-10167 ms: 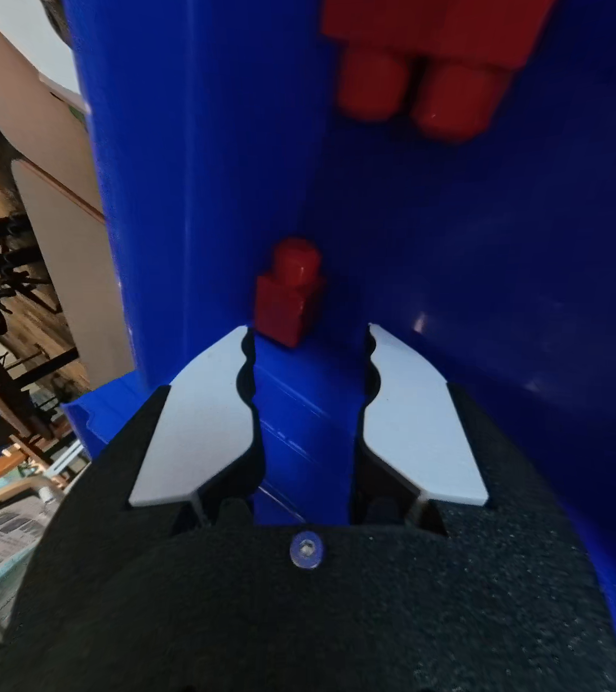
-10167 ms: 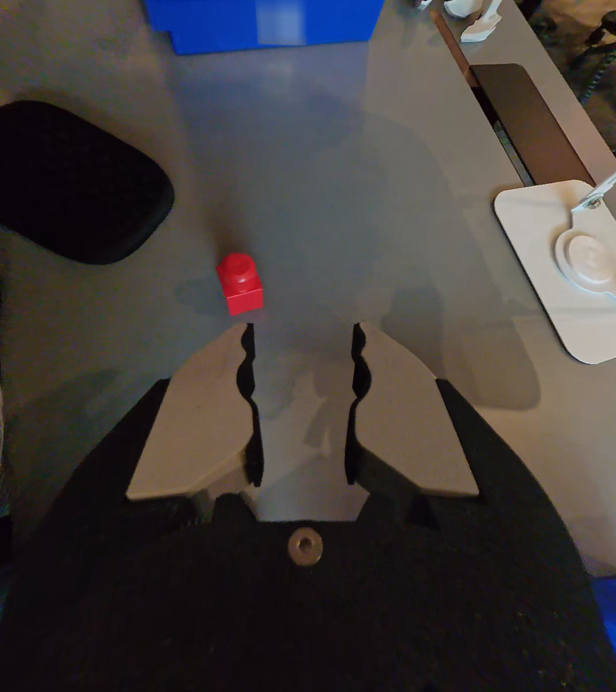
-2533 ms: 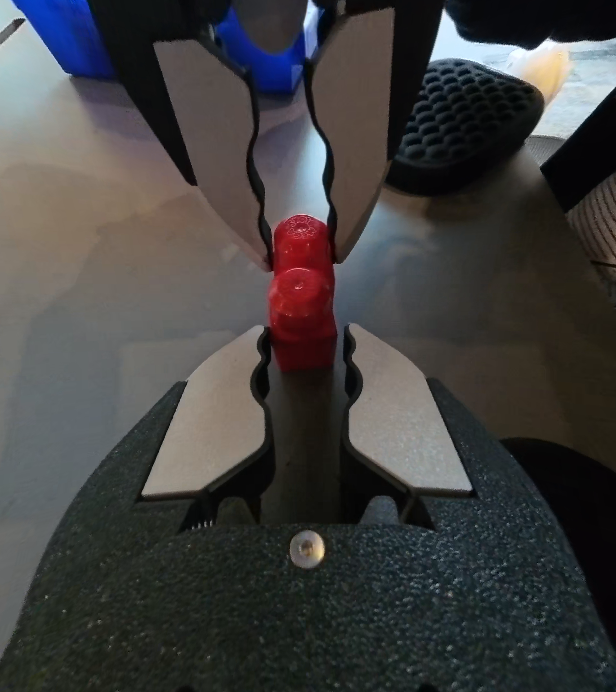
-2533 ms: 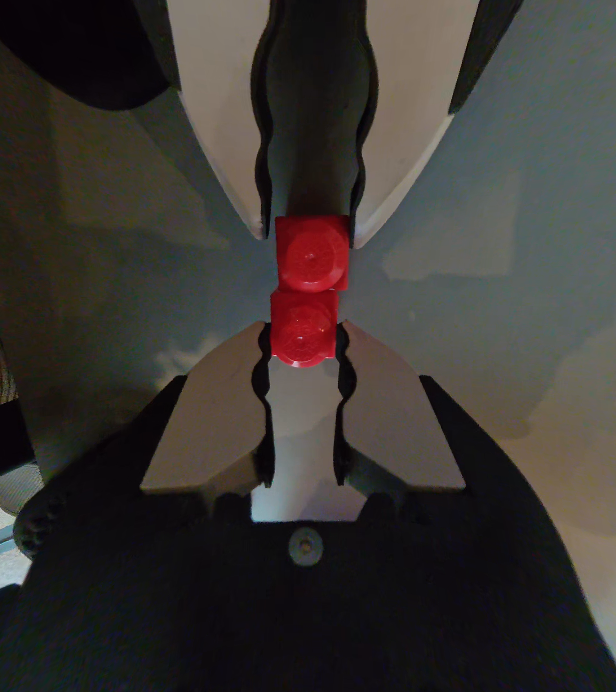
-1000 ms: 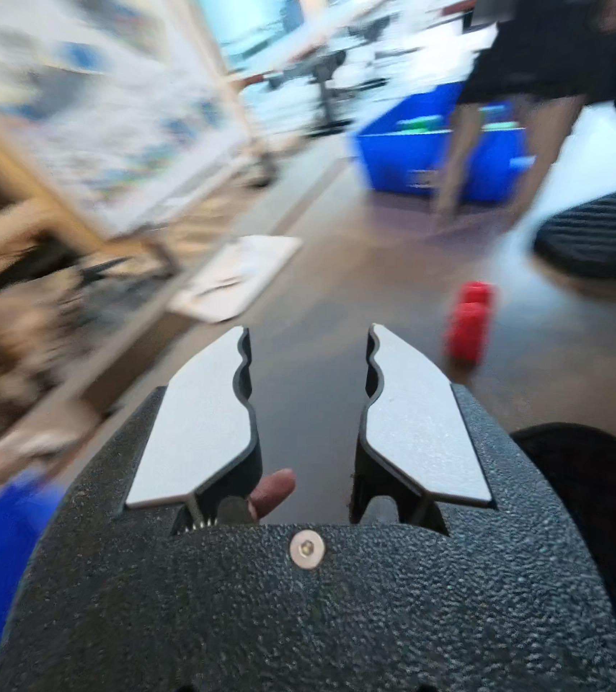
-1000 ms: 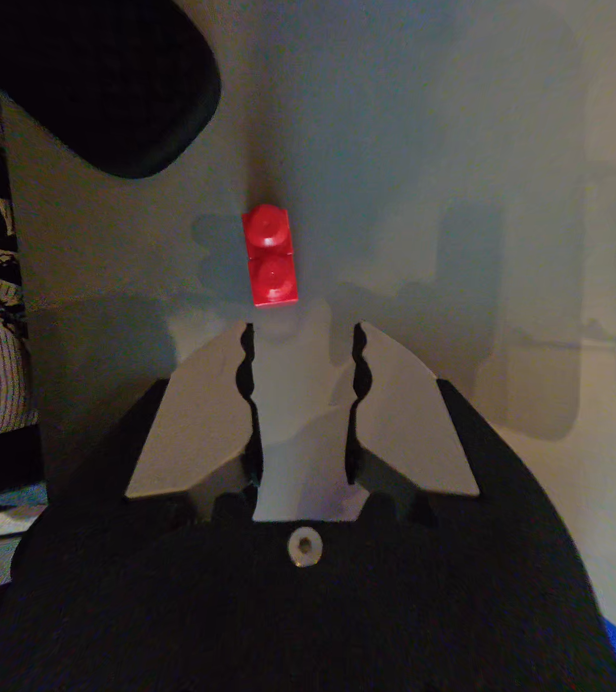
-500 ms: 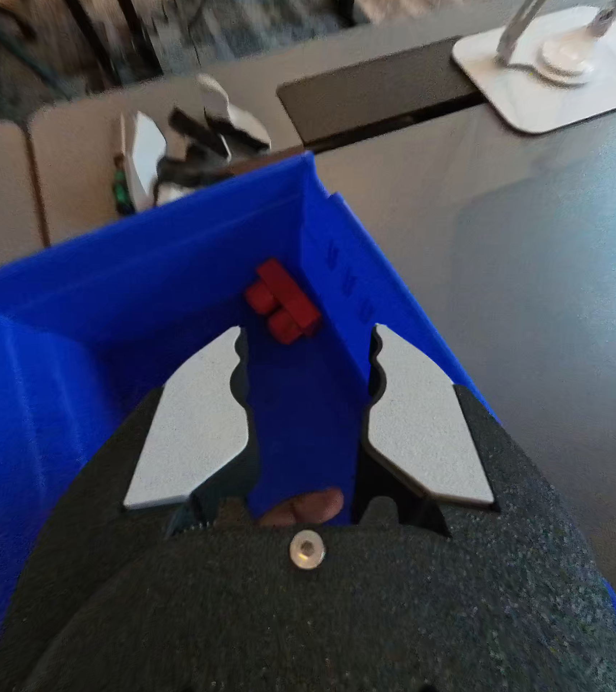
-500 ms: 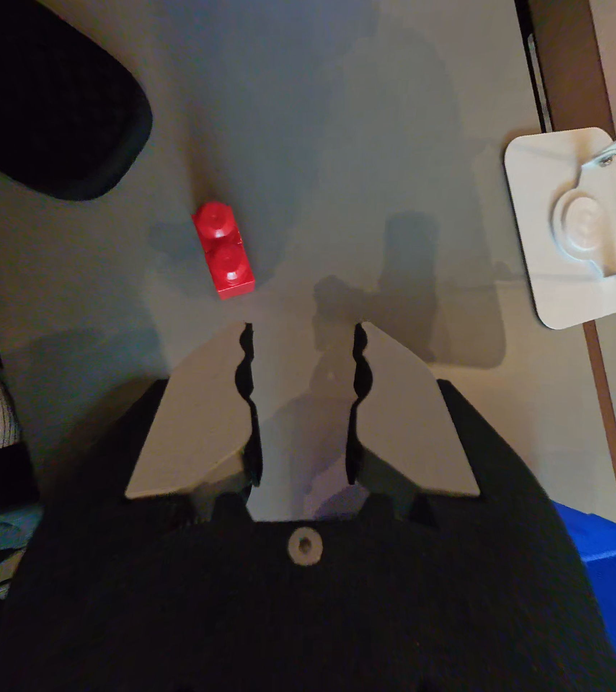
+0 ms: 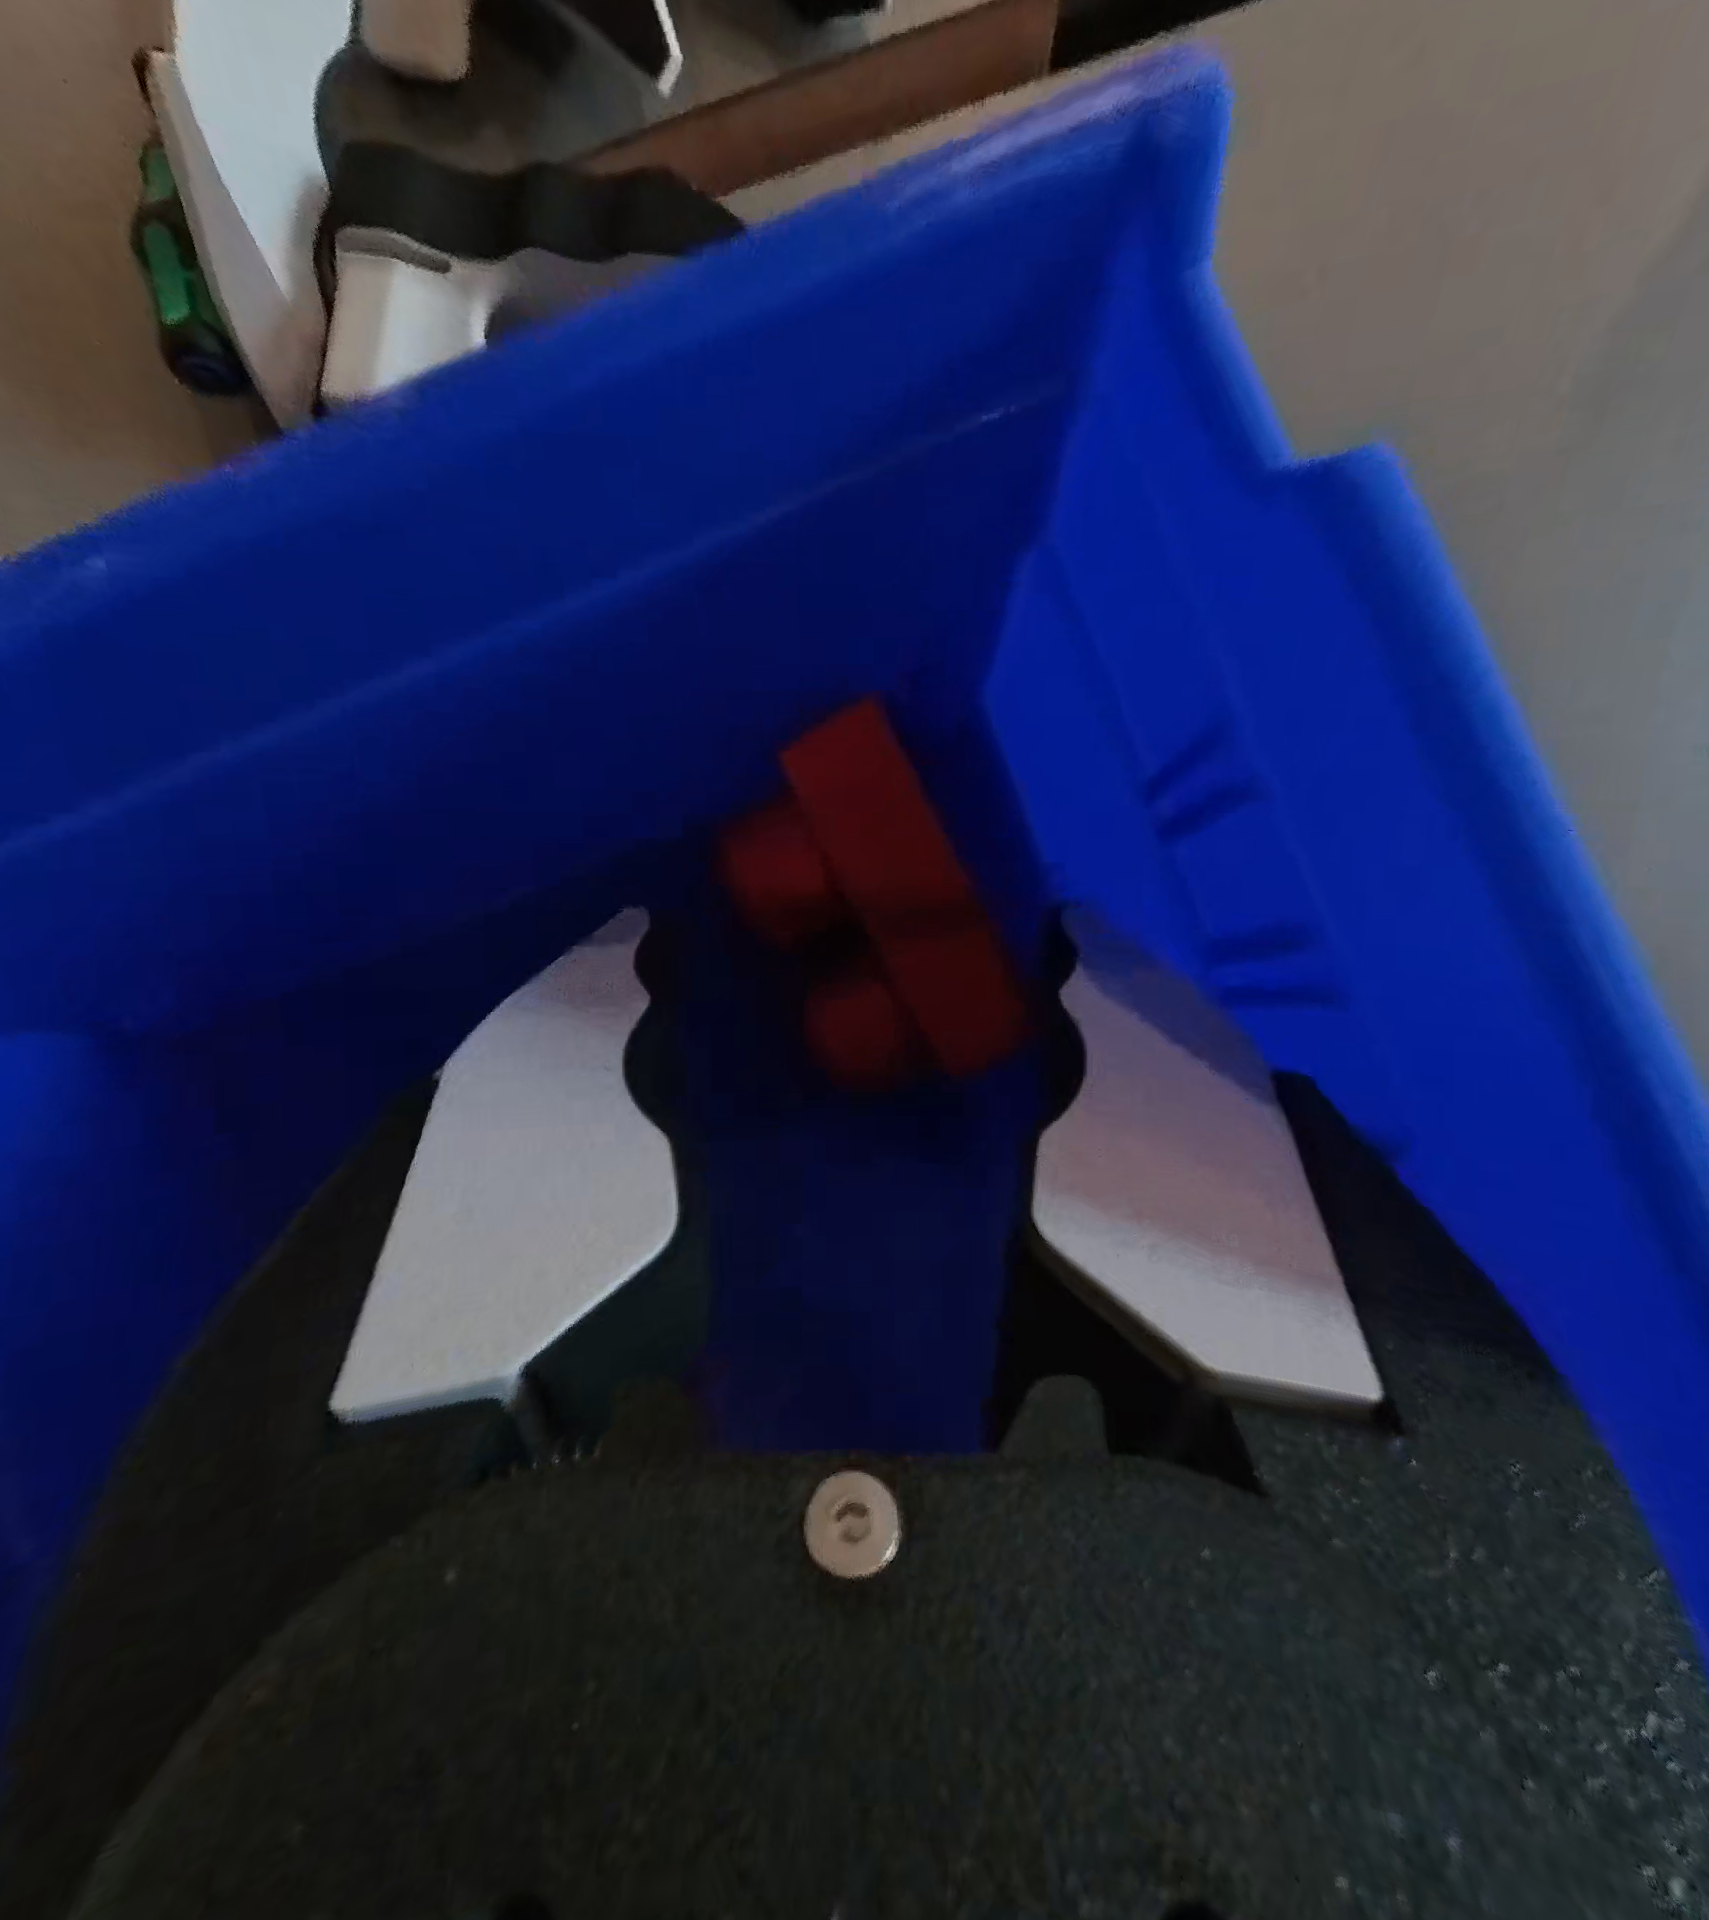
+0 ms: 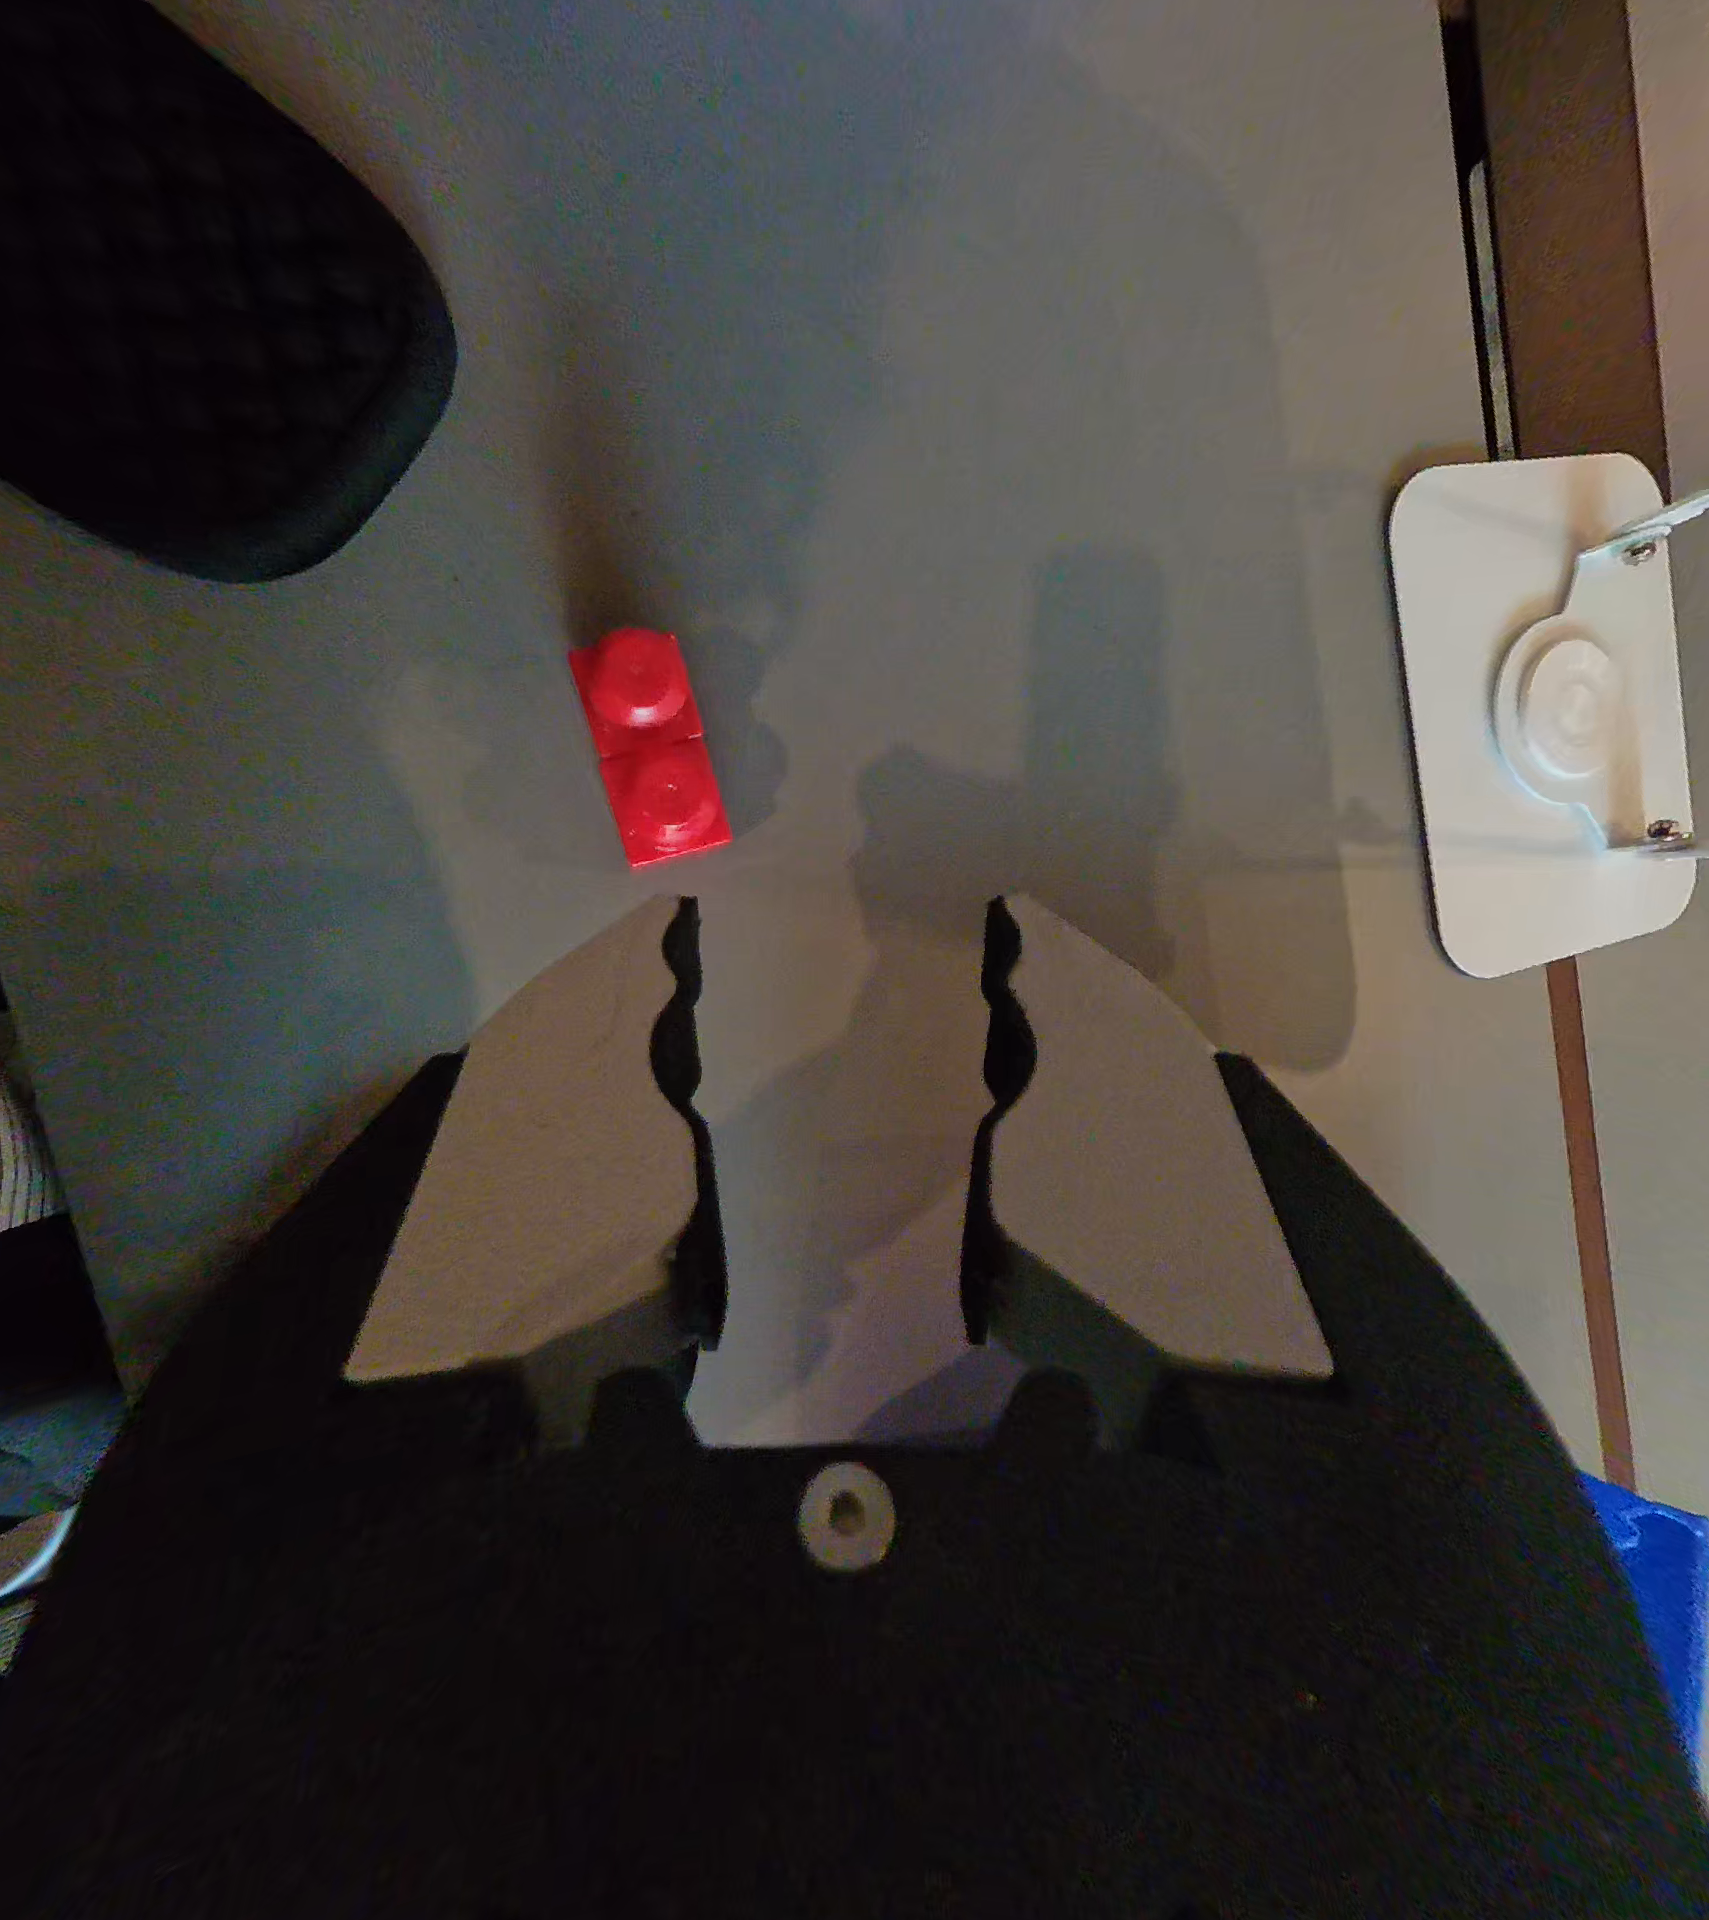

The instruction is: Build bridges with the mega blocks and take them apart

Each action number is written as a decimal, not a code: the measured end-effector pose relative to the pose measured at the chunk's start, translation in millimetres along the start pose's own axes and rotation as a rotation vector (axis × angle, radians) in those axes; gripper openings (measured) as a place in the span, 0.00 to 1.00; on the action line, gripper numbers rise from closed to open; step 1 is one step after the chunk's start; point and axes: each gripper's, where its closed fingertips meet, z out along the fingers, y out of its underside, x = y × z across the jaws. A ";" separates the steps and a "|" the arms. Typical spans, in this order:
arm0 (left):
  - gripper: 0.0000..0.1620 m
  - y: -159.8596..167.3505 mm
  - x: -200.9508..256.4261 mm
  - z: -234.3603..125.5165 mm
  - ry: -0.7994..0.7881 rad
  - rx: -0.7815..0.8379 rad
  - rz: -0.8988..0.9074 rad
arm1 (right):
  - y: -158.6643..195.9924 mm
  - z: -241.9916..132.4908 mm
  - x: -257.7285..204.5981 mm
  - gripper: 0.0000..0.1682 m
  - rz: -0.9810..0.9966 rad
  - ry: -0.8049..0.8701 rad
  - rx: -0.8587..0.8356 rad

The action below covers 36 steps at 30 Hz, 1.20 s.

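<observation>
Left wrist view looks down into a blue bin (image 9: 517, 644), where the left gripper (image 9: 855, 997) has its fingers spread wide and empty, one on each side of a red two-stud block (image 9: 876, 914). That block lies on its side in the far right corner of the bin, studs pointing toward the left finger, its nearer end just between the fingertips. My guess is the fingers are held apart like this so they can close across the block's flat sides; the right finger sits close to the bin's right wall, which leaves little room on that side.

Right wrist view shows the right gripper (image 10: 839, 904) above the grey tabletop (image 10: 933, 312), fingers likewise well apart and holding nothing. A second red two-stud block (image 10: 649, 748) stands studs-up on the table just ahead of the left fingertip, clear of it. It probably waits there as one foot of a bridge. A white base plate (image 10: 1473, 727) lies well off beyond the right finger, and a black mesh pad (image 10: 154, 312) off past the left one.

Compared with half a second ago, the left gripper has dropped deeper into the bin, so the block has gone from ahead of the fingertips to between them. The right gripper's view has drifted slightly, bringing the table block closer to the left fingertip; its opening looks unchanged.
</observation>
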 end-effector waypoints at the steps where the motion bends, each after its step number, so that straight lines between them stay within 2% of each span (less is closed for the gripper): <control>1: 0.42 3.2 -1.3 2.9 -0.020 -0.025 0.023 | -1.0 -0.3 0.1 0.31 -0.003 0.001 0.004; 2: 0.42 7.4 -2.8 6.0 -0.044 -0.052 0.052 | -2.0 -0.2 0.2 0.31 -0.004 0.001 0.010; 6: 0.27 7.0 -3.4 9.0 -0.078 -0.036 0.084 | -0.2 2.2 0.5 0.31 -0.008 -0.001 0.010; 11: 0.26 10.2 -11.3 -1.3 -0.134 0.014 0.131 | 2.4 4.1 0.1 0.31 -0.008 -0.009 0.022; 15: 0.26 5.0 -14.7 -32.7 -0.161 0.134 0.137 | 1.6 5.3 -1.9 0.31 -0.019 -0.023 0.041; 20: 0.26 -9.1 -0.6 -98.9 -0.202 0.341 0.192 | -6.4 8.5 -6.4 0.31 -0.031 -0.053 0.098; 23: 0.26 -16.3 30.4 -140.8 -0.177 0.475 0.239 | -17.5 12.6 -8.9 0.31 -0.016 -0.086 0.163; 27: 0.25 -18.2 93.6 -179.8 -0.118 0.593 0.344 | -32.9 18.5 -11.4 0.31 -0.007 -0.122 0.228; 32: 0.25 -15.6 181.3 -203.5 -0.064 0.684 0.518 | -61.1 19.2 -18.1 0.31 0.001 -0.178 0.309; 36: 0.25 -8.1 249.5 -208.8 -0.053 0.737 0.668 | -93.5 16.3 -21.6 0.34 0.102 -0.250 0.436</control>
